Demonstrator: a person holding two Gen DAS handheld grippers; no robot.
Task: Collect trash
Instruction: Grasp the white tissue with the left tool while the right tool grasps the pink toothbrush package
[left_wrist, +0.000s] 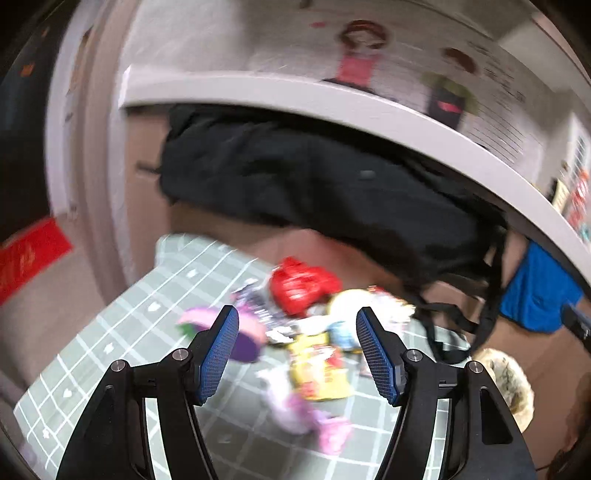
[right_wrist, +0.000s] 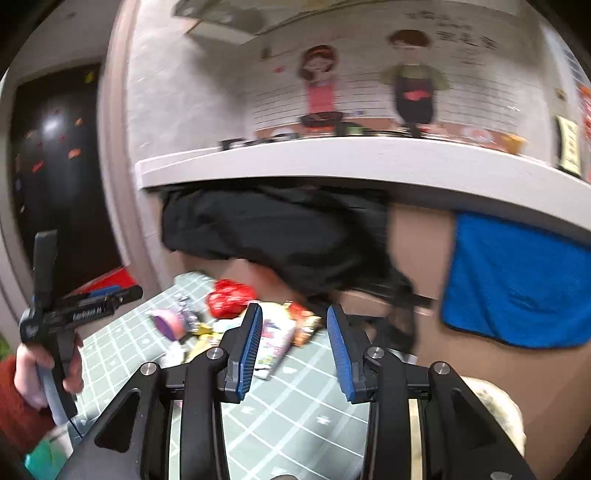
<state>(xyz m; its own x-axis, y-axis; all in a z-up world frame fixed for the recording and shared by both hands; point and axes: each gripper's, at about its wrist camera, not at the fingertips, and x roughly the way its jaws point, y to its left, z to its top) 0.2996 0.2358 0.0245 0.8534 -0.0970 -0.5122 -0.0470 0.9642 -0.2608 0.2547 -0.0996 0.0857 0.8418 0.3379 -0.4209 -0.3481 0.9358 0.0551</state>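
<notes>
A pile of trash lies on a green checked mat (left_wrist: 122, 332): a red crumpled bag (left_wrist: 299, 284), a yellow wrapper (left_wrist: 319, 373), a purple round piece (left_wrist: 243, 339), pink wrappers (left_wrist: 314, 421) and a pale round packet (left_wrist: 351, 302). My left gripper (left_wrist: 297, 325) is open and empty, above and just short of the pile. My right gripper (right_wrist: 294, 325) is open and empty; a white printed packet (right_wrist: 273, 343) shows between its fingers, with the red bag (right_wrist: 229, 297) behind. The left gripper's body (right_wrist: 74, 314) shows at the left, held by a hand. Both views are blurred.
A black bag (left_wrist: 314, 184) hangs under a white counter (left_wrist: 332, 99), its straps (left_wrist: 461, 325) reaching down toward the mat. A blue cloth (right_wrist: 517, 280) hangs on the right. A furry object (left_wrist: 509, 384) sits at the right of the mat (right_wrist: 303, 417). A dark doorway (right_wrist: 55, 166) is at the left.
</notes>
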